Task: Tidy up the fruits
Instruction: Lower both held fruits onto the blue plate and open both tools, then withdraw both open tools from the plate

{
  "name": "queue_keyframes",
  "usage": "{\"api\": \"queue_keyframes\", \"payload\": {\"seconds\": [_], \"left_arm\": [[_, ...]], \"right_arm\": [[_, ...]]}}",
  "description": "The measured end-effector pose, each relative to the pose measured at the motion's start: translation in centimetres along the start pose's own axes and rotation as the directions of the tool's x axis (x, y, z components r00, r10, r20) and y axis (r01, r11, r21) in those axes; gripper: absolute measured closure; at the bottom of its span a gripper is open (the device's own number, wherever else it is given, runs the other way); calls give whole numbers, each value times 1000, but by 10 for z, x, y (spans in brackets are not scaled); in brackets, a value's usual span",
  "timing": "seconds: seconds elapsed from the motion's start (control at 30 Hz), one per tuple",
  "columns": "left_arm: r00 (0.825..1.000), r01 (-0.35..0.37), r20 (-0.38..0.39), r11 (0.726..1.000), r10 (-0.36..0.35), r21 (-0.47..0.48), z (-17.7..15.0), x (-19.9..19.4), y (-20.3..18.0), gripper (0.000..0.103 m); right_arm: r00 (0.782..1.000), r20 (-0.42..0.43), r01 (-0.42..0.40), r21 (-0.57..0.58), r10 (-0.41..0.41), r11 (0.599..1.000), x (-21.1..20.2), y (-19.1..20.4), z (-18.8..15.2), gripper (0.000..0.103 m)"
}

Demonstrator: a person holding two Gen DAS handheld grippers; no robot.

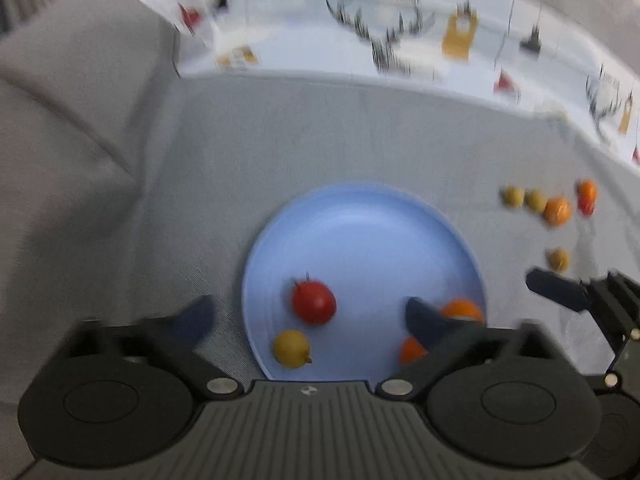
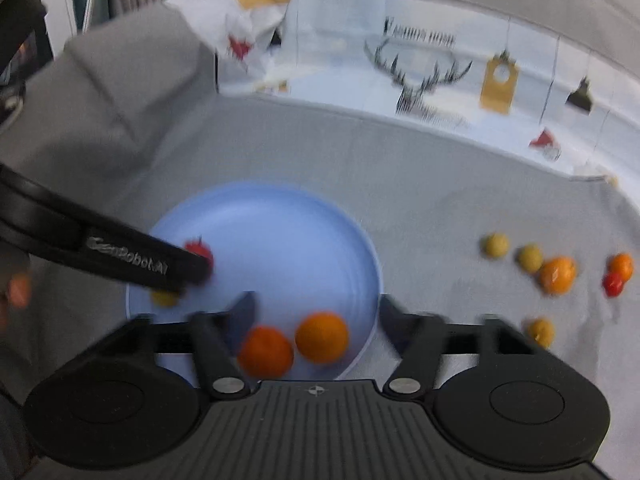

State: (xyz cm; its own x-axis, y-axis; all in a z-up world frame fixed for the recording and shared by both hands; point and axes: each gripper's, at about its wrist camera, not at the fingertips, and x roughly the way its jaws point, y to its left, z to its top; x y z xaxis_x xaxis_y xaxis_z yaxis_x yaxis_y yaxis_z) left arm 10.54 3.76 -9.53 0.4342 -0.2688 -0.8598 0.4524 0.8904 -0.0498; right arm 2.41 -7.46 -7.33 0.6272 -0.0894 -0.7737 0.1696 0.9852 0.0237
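A light blue plate (image 1: 360, 232) lies on the grey cloth; it also shows in the right wrist view (image 2: 280, 232). On it are a red tomato (image 1: 313, 302), a yellow fruit (image 1: 291, 348) and two oranges (image 2: 322, 337) (image 2: 266, 352). My left gripper (image 1: 308, 320) is open and empty above the plate's near edge. My right gripper (image 2: 316, 318) is open and empty over the two oranges. Loose fruits lie on the cloth to the right: two yellow-green ones (image 2: 496, 245), an orange (image 2: 557, 275), a small orange (image 2: 621, 265), a small red one (image 2: 613, 284) and a yellow one (image 2: 541, 331).
A white printed cloth with a deer drawing (image 2: 420, 76) and tags covers the back. A crumpled white bag (image 2: 248, 12) lies at the back left. The grey cloth (image 1: 80, 140) rises in folds on the left.
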Motion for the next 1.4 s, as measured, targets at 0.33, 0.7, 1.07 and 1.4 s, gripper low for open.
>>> {"api": "queue_keyframes", "payload": {"seconds": [0.33, 0.7, 1.07, 1.4], "left_arm": [[998, -44, -35, 998, 42, -42, -72, -88, 12, 0], [993, -46, 107, 999, 47, -13, -126, -170, -7, 0], [973, -68, 217, 997, 74, -33, -149, -224, -14, 0], [966, -72, 251, 997, 68, 4, -155, -237, -23, 0]], "right_arm": [[999, -53, -6, 46, 9, 999, -96, 13, -46, 8], [988, 152, -3, -42, 10, 999, -197, 51, -73, 3], [961, 275, -6, -76, 27, 997, -249, 61, -92, 1], [950, 313, 9, -62, 11, 998, -264, 62, -99, 1]]}}
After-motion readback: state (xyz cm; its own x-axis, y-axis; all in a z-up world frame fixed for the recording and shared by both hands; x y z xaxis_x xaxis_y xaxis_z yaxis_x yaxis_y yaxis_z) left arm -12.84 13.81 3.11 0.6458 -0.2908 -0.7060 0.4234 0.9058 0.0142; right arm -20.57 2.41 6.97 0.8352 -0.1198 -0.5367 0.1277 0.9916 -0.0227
